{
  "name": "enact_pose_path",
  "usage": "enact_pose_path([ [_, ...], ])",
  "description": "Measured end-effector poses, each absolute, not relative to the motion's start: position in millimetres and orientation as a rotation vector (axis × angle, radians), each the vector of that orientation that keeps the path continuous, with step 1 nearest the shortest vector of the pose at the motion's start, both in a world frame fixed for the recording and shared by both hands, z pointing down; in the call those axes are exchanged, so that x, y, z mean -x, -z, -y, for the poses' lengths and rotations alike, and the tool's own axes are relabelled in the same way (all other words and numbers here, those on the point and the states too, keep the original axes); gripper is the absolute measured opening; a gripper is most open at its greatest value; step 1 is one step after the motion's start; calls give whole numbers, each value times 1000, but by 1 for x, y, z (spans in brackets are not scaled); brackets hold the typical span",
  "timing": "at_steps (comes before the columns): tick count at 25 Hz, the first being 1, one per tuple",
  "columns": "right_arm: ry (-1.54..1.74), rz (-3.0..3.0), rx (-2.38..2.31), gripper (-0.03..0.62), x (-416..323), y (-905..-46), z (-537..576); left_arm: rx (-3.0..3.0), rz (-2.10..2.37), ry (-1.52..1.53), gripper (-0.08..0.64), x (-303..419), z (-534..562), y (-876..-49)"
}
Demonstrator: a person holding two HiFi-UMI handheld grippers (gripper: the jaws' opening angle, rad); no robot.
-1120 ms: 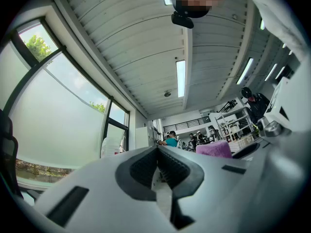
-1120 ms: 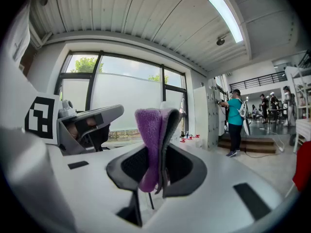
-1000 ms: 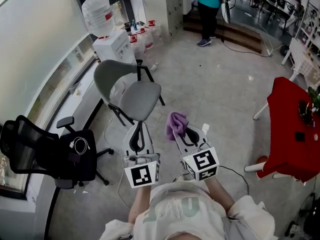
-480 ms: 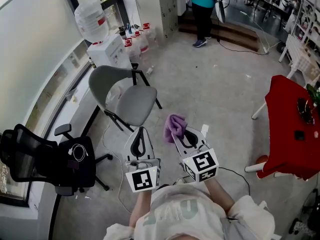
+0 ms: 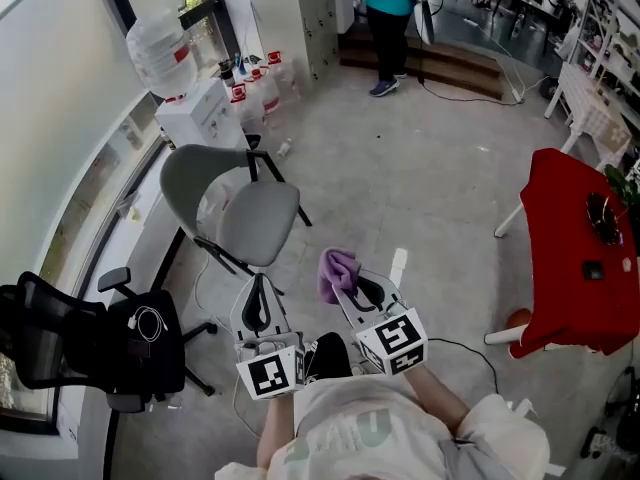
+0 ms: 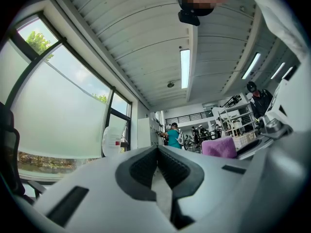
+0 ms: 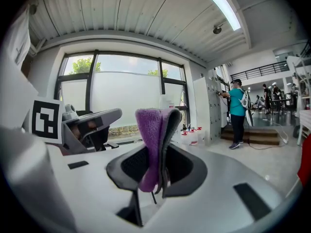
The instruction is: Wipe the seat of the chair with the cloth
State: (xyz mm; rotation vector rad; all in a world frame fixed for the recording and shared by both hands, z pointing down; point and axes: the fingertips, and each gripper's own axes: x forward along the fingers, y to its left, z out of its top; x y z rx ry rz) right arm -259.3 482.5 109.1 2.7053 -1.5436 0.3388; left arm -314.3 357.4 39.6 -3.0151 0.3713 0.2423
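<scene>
The grey chair (image 5: 190,173) stood on the floor ahead of you, backrest on the window side, with its seat (image 5: 258,223) bare and facing up. I judge the step in hand was the approach, since the cloth was not yet on the seat.

To do it well, you needed to close on the chair until the whole seat was within easy reach. You then needed to tip the right gripper (image 5: 352,276) down so that the loose fold of cloth met the seat, not the hard jaw tips. Starting beside the backrest and drawing overlapping strokes toward the seat's near edge would likely have covered it best. The chair looked light on its thin black legs, so firm pressure might have pushed it away. Resting the left gripper (image 5: 258,290) against the backrest would probably have steadied it.

Both grippers sat on your side of the chair. The left one was just short of the seat's near edge, its jaws pressed together with nothing between them. The right one was off the seat's near right corner, a little farther out, with its jaws clamped on the purple cloth (image 5: 337,271).

The cloth stood up between the pads and folded over one jaw tip. It was clear of the seat, near that same corner. How high above seat level it hung could not be told.
</scene>
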Motion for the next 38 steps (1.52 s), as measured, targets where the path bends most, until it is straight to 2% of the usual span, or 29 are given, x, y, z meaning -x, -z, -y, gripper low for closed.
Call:
enact_pose_path([
  [4, -330, 1551, -2674, 87, 240, -111, -471, 3018, -391, -249, 12, 293, -341, -41],
  [10, -345, 1531, -2682, 87, 172, -131, -417, 3021, -401, -252, 12, 231, -284, -62],
  [25, -317, 1523, -2656, 87, -76, -104, -234, 2997, -269, -265, 12, -32, -115, -37],
  [31, -333, 1534, -2654, 87, -132, -103, -194, 3002, -320, -240, 12, -87, -66, -35],
  [38, -345, 1613, -2612, 87, -176, -104, -183, 2995, -395, -217, 12, -127, -60, -34],
])
